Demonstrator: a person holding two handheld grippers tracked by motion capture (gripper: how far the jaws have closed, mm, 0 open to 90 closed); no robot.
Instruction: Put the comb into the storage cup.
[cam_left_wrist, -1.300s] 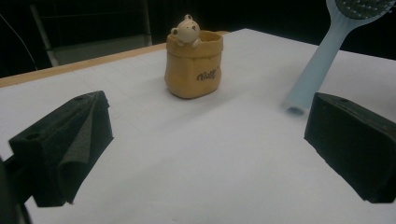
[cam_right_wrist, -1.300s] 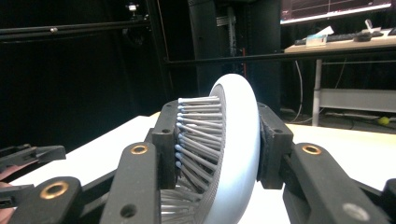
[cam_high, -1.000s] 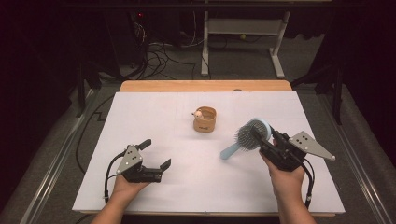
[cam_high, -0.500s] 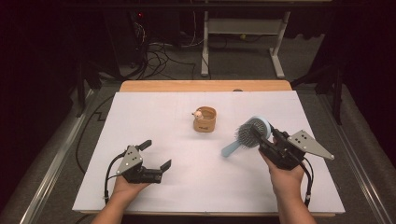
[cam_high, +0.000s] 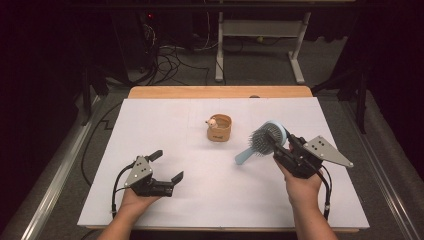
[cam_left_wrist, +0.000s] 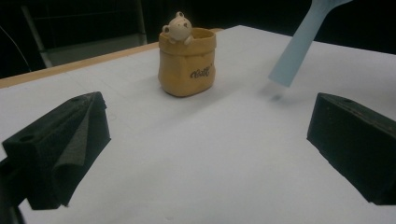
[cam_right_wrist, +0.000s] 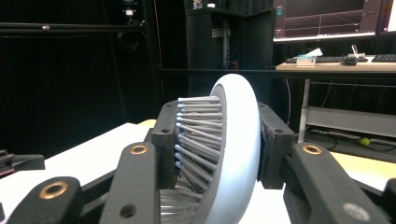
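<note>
The right claw (cam_high: 286, 146) is clamping the round head of a pale blue hairbrush (cam_high: 264, 140), one jaw pressing on the bristle side and the other on the smooth back, as the right gripper view makes plain (cam_right_wrist: 229, 154). Gripping it by the head is leaving the handle free and slanting down toward the worktop (cam_high: 165, 125), its tip hanging just above the white surface, near the small tan pot (cam_high: 219, 128) with a bear figure at its rim. That hold is probably meant to let the handle be steered into the pot's mouth (a judgement, not something seen). The pot is standing upright near the middle of the worktop, a little apart from the brush handle.

The left claw (cam_high: 167, 167) is resting low at the near left, well apart from both things, its jaws spread wide and gripping nothing; in the left gripper view the pot (cam_left_wrist: 187, 60) and the handle tip (cam_left_wrist: 299, 44) are lying ahead between them.
</note>
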